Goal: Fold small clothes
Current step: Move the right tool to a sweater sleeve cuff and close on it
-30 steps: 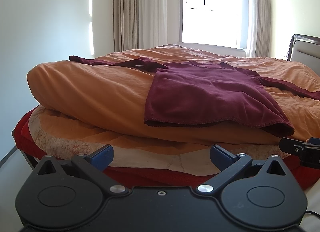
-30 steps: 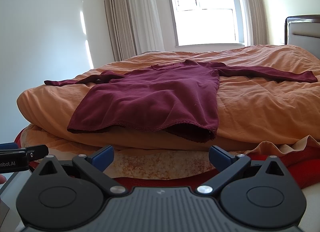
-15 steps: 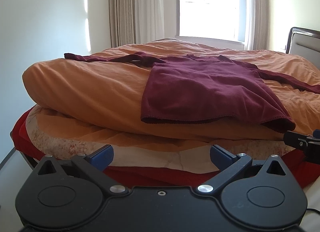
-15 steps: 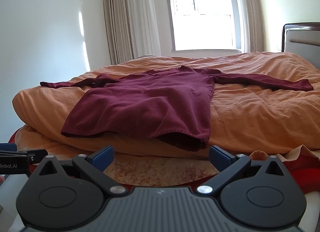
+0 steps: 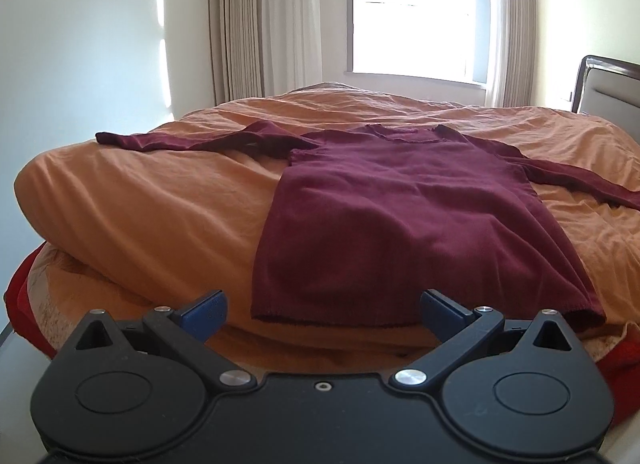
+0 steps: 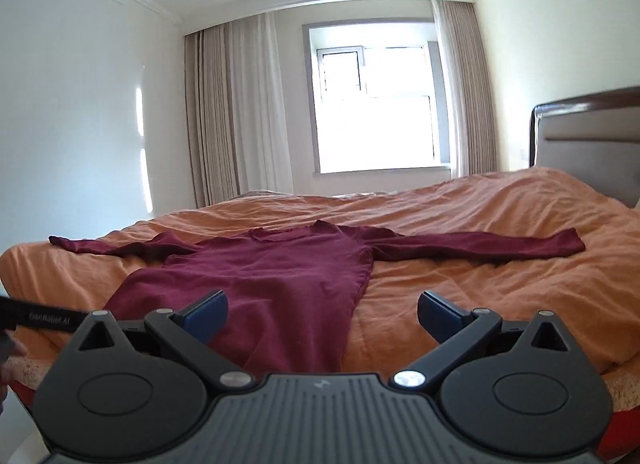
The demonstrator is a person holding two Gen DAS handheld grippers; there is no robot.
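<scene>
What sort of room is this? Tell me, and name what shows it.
A bedroom, most likely in a home. A bed with an orange duvet fills the view, with a padded headboard on the right and a curtained window behind. A maroon long-sleeved top lies spread flat on the duvet.

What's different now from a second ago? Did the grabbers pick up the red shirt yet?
Not yet. Both grabbers rose and moved in toward the bed: the left gripper and right gripper now look down onto the maroon shirt, with its hem just beyond the left fingers. Nothing was grabbed or let go. The shirt stays spread flat, sleeves out, on the orange duvet, and both grippers stay open.
</scene>
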